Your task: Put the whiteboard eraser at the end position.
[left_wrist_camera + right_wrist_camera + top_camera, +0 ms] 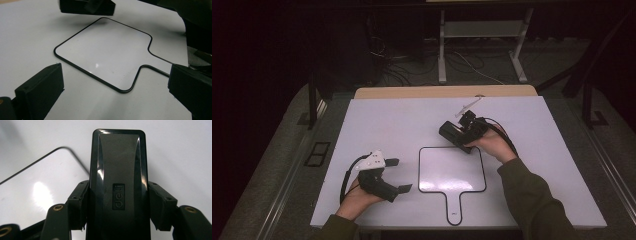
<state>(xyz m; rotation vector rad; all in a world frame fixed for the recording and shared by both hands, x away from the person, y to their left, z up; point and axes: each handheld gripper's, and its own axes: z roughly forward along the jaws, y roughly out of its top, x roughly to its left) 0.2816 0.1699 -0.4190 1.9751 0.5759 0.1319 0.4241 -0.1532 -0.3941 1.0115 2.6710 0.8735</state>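
Observation:
A small white paddle-shaped board (pixel 452 170) with a thin black rim and a short handle lies flat at the front middle of the table. My right gripper (pixel 460 137) hovers over the board's far right corner, shut on a black eraser (pixel 451 131). In the right gripper view the eraser (pixel 118 170) stands lengthwise between the jaws of the right gripper (pixel 118 202), above the board's corner (pixel 37 182). My left gripper (pixel 399 175) rests left of the board, open and holding nothing. In the left gripper view, the left gripper (pixel 113 75) has wide-apart jaws framing the board (pixel 105 55), with the eraser (pixel 87 6) beyond.
The white tabletop (pixel 382 120) has a wooden strip (pixel 442 92) along its far edge. Beyond it are a dark floor, loose cables (pixel 402 70) and a grey desk frame (pixel 482 30). An olive sleeve (pixel 532 195) crosses the table's front right.

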